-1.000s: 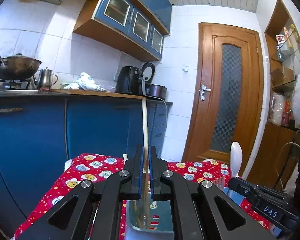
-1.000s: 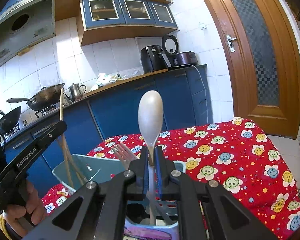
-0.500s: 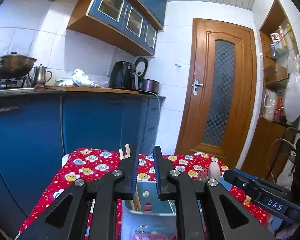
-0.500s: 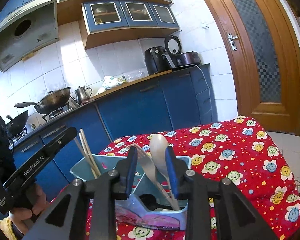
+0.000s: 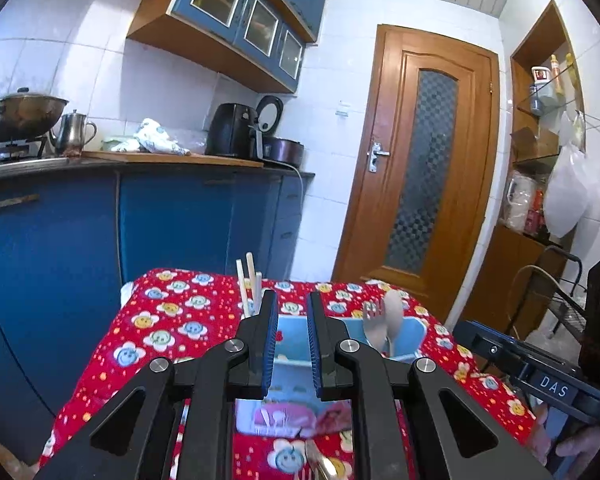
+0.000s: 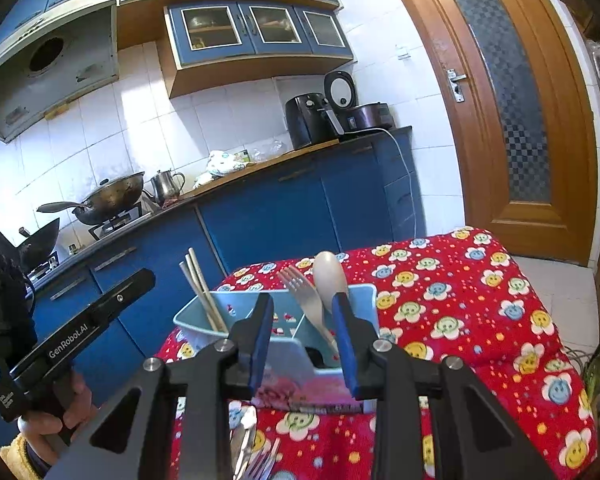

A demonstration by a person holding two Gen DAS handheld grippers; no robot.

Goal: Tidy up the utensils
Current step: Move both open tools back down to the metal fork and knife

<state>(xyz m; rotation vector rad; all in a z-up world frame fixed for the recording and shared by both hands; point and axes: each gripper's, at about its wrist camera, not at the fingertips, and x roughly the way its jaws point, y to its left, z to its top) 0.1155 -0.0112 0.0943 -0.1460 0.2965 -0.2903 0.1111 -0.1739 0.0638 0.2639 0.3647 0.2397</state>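
A light blue utensil holder stands on the red flowered tablecloth. Wooden chopsticks lean in its left compartment. A metal fork and a pale spoon stand in its right compartment. My left gripper hovers in front of the holder, slightly open and holding nothing. My right gripper is open wider and also holds nothing; the fork and spoon show beyond its jaws, untouched.
Loose metal cutlery lies on the cloth near the front edge. Blue kitchen cabinets run behind the table, and a wooden door is at the right. A hand holds the left tool's handle.
The left gripper let go of the chopsticks and the right let go of the spoon; both now rest in the holder. Both grippers opened and drew back from it.
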